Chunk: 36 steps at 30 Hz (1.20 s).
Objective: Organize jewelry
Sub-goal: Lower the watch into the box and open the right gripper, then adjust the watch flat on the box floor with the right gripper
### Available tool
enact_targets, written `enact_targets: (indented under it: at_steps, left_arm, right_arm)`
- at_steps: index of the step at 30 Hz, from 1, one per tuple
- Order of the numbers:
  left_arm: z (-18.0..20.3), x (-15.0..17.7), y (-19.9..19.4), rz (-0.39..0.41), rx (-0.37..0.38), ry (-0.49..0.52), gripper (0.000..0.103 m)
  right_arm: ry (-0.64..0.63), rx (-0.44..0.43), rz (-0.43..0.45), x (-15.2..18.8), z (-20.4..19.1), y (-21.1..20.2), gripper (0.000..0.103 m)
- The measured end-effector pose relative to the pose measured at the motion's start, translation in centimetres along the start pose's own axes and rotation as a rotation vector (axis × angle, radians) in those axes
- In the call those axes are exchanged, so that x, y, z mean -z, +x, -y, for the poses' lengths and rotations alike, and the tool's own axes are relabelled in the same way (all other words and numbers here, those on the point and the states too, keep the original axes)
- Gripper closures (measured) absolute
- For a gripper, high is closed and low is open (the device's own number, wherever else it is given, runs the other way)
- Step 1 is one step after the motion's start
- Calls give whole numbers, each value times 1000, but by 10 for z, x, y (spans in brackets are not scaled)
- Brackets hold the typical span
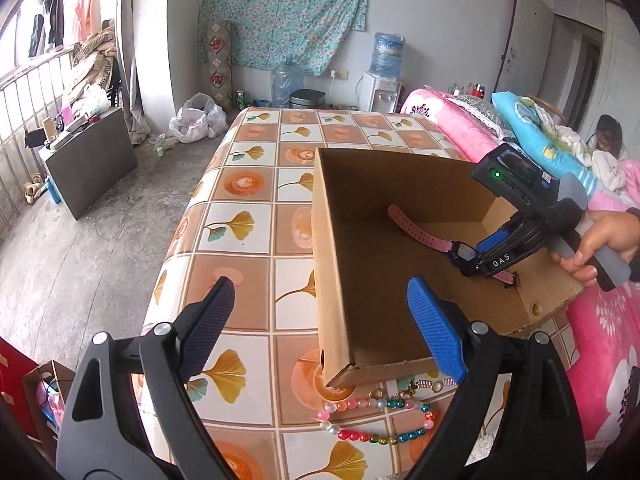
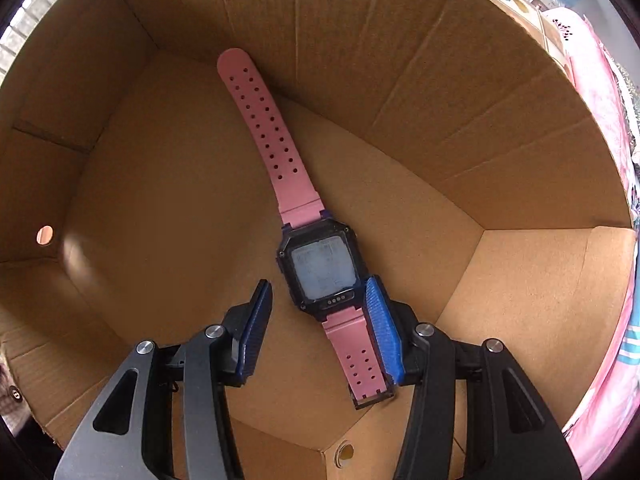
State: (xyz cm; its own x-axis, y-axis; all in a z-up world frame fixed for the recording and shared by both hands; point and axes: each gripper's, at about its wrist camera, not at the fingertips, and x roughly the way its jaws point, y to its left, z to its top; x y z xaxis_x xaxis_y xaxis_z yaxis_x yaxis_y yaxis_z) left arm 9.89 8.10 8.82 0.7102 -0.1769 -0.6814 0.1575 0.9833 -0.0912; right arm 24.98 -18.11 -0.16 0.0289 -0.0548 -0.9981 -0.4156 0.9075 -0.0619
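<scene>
A pink-strapped digital watch lies on the floor of an open cardboard box. My right gripper is inside the box, open, with the watch between its fingers; the right finger pad touches the lower strap. In the left wrist view the watch and the right gripper show inside the box. My left gripper is open and empty, straddling the box's near left corner. A colourful bead bracelet lies on the table in front of the box.
The box stands on a table with a floral tile-pattern cloth. A bed with pink and blue bedding is at the right. A dark cabinet and bags stand on the floor at the left.
</scene>
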Motion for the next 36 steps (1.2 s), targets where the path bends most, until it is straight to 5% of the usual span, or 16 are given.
enact_targets:
  at_steps: [9,15,20,24,33,36]
  left_arm:
    - [-12,17,-3,-10,7,-33,18]
    - [-14,20,1,-26,13,-58,18]
    - [-14,21,3,-32,34,-74,18]
    - [-9,20,-2,-4,73,-74,18]
    - [8,20,-3,27,118,-33,18]
    - [6,23,-5,29,114,-38,18]
  right_arm:
    - [-22,-3,-10,5,-1,5,60]
    - [0,-408,-19,6,-3,-5,60]
    - [73,-610,-11,2,5,-3,61]
    - [127,-772,34,6,20,-14,74]
    - [100,-555,58,5,7,-31,73]
    - [91,-510,83,4,-3,-37,62]
